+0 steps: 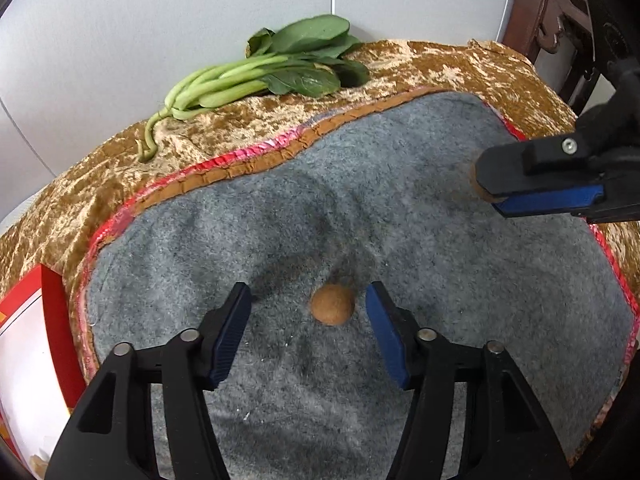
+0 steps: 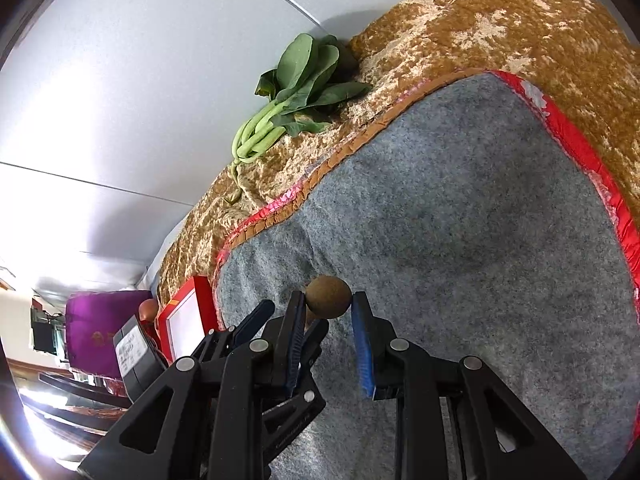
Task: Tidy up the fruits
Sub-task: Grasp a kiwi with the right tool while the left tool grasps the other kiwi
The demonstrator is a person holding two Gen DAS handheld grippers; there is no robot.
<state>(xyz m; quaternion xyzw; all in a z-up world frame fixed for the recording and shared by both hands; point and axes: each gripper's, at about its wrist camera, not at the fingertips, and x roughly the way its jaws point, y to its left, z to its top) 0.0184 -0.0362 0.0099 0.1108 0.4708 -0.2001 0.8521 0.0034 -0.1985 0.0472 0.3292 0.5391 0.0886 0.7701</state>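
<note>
Grey felt mat (image 1: 440, 248), red-edged, lies over a gold crushed-velvet cloth (image 1: 460, 68) against a pale wall. Leafy greens (image 1: 280, 68) rest on the cloth by the wall. Left gripper (image 1: 308, 308) stands partly open, straddling a brown round fruit (image 1: 332, 304) on the mat, pads clear of it. Right gripper (image 2: 326, 304) clamps a second brown fruit (image 2: 329, 297), lifted off the mat. Red box (image 2: 186, 320) sits at the mat's left edge.

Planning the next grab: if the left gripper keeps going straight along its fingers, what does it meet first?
Most likely the small brown fruit lying on the grey mat, just ahead of the left gripper and between its open fingers. Depth is unclear; the fingertips may touch the mat as soon.
</note>
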